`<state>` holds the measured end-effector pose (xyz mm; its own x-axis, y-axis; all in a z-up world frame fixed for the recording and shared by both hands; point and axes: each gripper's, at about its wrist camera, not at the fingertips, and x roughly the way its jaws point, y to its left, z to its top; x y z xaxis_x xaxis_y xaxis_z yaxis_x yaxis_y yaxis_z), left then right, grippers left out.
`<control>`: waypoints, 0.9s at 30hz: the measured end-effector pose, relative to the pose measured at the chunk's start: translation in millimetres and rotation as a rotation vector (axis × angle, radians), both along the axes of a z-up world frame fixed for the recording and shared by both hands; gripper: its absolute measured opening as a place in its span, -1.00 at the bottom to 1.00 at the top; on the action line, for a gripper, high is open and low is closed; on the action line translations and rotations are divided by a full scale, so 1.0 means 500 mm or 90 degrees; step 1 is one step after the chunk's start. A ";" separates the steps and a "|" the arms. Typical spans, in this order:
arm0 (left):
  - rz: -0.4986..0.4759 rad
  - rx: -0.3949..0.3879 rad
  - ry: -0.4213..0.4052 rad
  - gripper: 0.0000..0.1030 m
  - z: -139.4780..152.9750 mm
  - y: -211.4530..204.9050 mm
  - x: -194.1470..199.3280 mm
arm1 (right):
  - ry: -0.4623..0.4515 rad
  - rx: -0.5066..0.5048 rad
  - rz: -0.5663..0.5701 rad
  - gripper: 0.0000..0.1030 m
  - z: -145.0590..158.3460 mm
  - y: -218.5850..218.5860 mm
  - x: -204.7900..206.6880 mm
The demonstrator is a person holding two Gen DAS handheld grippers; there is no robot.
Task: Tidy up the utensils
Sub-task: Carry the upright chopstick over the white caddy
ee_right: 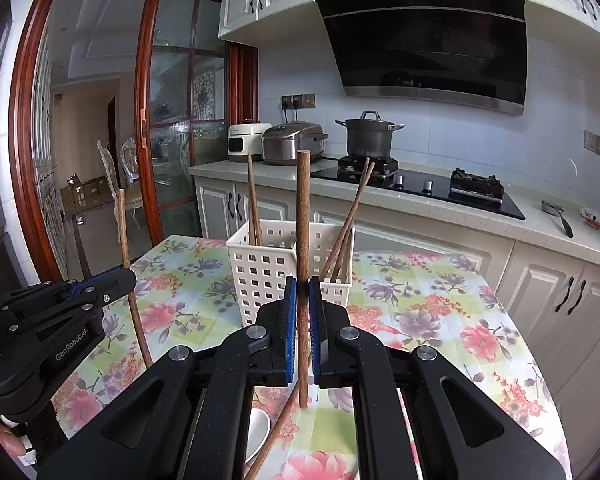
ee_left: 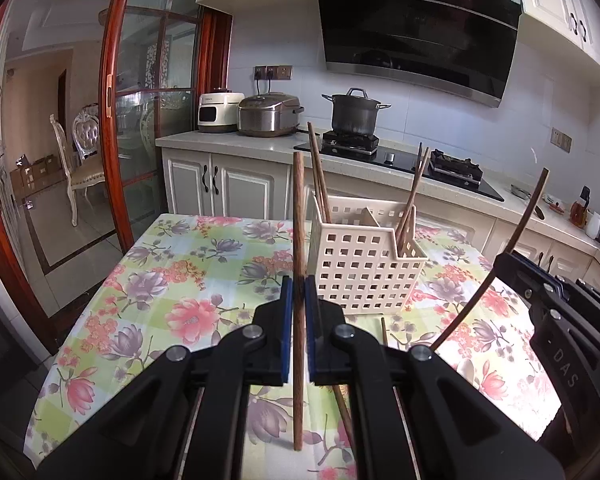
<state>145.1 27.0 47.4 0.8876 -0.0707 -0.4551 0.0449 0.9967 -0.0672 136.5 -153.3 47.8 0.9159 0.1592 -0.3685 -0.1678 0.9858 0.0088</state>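
Chopsticks are the business here: 1 wooden chopstick (ee_left: 299, 240) stands nearly upright, pinched between the blue pads of the left gripper (ee_left: 299, 296), its lower end hanging above the flowered tablecloth (ee_left: 172, 280). A 2nd wooden chopstick (ee_right: 303, 240) is clamped the same way in the right gripper (ee_right: 302, 300), also close to vertical, with its lower tip clear of the cloth. Both sets of jaws are pressed tight on their sticks.

Just beyond the 2 tools sits a cream perforated plastic utensil holder (ee_left: 360, 276) with a divider down the middle. 2 chopsticks (ee_left: 318, 176) lean in its left compartment and several more (ee_left: 412, 200) lean in its right one. Under the grippers, another chopstick (ee_right: 276, 432) lies loose on the cloth beside a white dish (ee_right: 258, 428), which is mostly hidden.

From the right wrist view, part of a hand (ee_right: 8, 440) shows at the lower left edge, behind the left tool.

Behind the table runs a counter with a black pot (ee_right: 370, 136) on the gas hob, a steel rice cooker (ee_right: 292, 144) and a white cooker (ee_right: 246, 142) beside it, all under a black range hood (ee_right: 424, 36).
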 end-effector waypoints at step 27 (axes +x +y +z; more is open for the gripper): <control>-0.066 0.011 0.014 -0.89 0.087 -0.025 0.061 | -0.064 0.077 0.055 -0.88 0.090 -0.071 0.045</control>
<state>175.5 14.4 90.7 0.8657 -0.1538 -0.4763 0.1472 0.9878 -0.0514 159.1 -188.8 93.0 0.9283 0.2763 -0.2490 -0.2578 0.9605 0.1048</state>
